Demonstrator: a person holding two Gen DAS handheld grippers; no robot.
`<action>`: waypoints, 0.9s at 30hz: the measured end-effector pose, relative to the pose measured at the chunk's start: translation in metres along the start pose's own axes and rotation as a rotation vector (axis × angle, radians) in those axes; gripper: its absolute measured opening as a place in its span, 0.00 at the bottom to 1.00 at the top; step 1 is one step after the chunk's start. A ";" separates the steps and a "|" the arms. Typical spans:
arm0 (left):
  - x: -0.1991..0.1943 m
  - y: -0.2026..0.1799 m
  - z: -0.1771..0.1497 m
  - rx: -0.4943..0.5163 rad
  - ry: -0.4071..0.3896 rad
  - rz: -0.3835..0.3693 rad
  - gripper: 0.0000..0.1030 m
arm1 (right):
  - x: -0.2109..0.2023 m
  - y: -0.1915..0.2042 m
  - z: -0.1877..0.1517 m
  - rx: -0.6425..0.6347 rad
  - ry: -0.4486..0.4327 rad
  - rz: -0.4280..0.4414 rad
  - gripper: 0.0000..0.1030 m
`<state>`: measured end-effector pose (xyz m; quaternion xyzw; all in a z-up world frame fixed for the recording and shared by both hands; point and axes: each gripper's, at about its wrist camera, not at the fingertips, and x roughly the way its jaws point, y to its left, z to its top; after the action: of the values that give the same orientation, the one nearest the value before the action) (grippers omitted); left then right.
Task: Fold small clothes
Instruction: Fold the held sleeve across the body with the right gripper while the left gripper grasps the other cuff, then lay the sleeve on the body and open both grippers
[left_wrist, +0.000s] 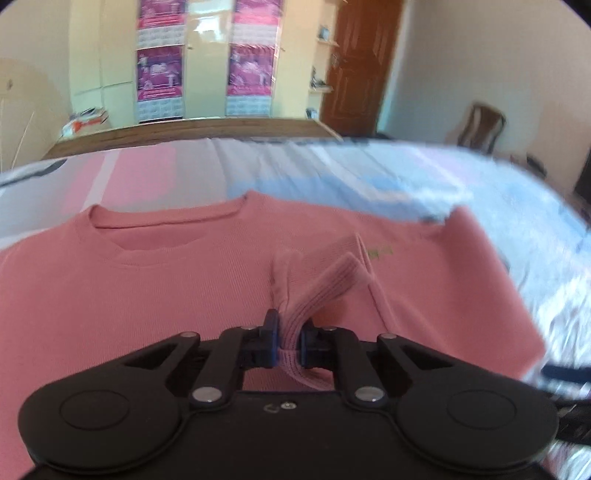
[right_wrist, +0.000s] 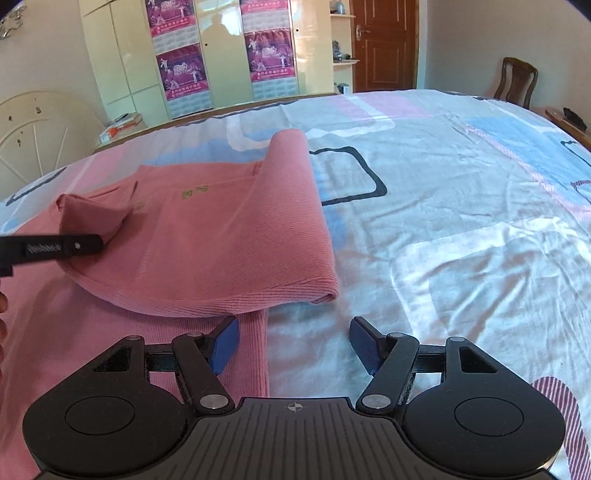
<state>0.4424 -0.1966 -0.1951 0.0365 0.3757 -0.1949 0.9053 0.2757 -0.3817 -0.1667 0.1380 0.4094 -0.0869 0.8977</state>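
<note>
A small pink ribbed sweater (left_wrist: 155, 295) lies flat on the bed, neck opening away from me. My left gripper (left_wrist: 289, 341) is shut on the sweater's ribbed sleeve cuff (left_wrist: 317, 291) and holds it over the chest. In the right wrist view the sweater (right_wrist: 221, 236) has its right side folded over, and the left gripper (right_wrist: 55, 249) enters from the left edge, gripping the cuff (right_wrist: 88, 214). My right gripper (right_wrist: 293, 343) is open and empty, low over the bed at the sweater's near right edge.
The bed sheet (right_wrist: 443, 221) is white with pink and blue blocks and spreads to the right. A wooden bed edge (left_wrist: 192, 129), a wardrobe with posters (right_wrist: 221, 48), a brown door (right_wrist: 384, 40) and a chair (right_wrist: 515, 83) stand beyond.
</note>
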 end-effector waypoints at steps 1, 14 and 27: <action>-0.006 0.006 0.003 -0.026 -0.020 -0.010 0.09 | 0.000 0.001 0.001 -0.003 0.000 0.001 0.64; -0.058 0.097 0.013 -0.265 -0.131 0.106 0.09 | 0.025 0.028 0.016 -0.048 -0.019 0.033 0.17; -0.048 0.128 -0.019 -0.298 -0.009 0.243 0.43 | 0.012 0.008 0.012 -0.020 0.020 0.049 0.10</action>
<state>0.4478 -0.0589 -0.1859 -0.0537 0.3892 -0.0264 0.9192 0.2942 -0.3781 -0.1671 0.1400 0.4157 -0.0594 0.8967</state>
